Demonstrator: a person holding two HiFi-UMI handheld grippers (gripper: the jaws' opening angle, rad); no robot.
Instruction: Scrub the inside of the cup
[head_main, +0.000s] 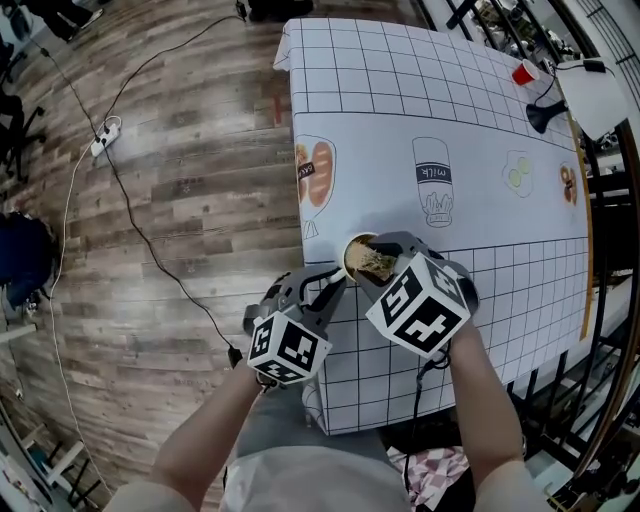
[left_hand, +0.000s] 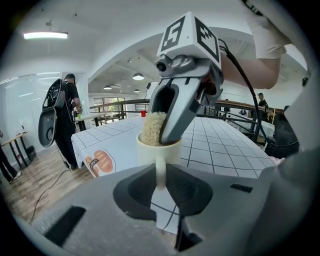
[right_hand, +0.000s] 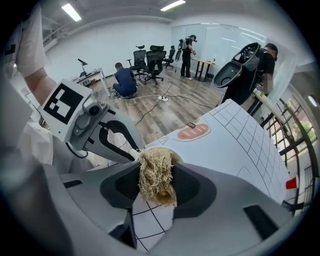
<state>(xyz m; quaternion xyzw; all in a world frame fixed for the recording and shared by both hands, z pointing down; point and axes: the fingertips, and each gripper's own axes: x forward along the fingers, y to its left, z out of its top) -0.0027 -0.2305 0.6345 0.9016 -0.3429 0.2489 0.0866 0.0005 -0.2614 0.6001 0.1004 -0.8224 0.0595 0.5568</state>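
Leftmost, a wooden floor (head_main: 150, 200) was seen, crossed by a cable (head_main: 150, 250) running from a power strip (head_main: 105, 135); that side was otherwise open. The left tongs (head_main: 335, 282) were reached in from over the floor, across the left edge of the worktop (head_main: 450, 110), and were closed on the handle (left_hand: 160, 172) of the cup (left_hand: 159, 150). The cup was held upright near that left edge, its long axis vertical, its mouth turned up and its handle pointed back at the left tongs. Whether its base rested on the gridded cloth could not be told.

Into the mouth a fibrous scrub pad (right_hand: 156, 177) was pushed from above. It was clamped between the jaws of the right tongs (head_main: 385, 258), which were tilted steeply down over the cup.

Farther right and beyond the cup, the cloth was left mostly bare, apart from printed pictures of bread (head_main: 315, 170) and a milk bottle (head_main: 435, 180). A red cup (head_main: 523, 72) was stood well apart at the far right corner. The right edge was bordered by a dark railing (head_main: 610, 230).
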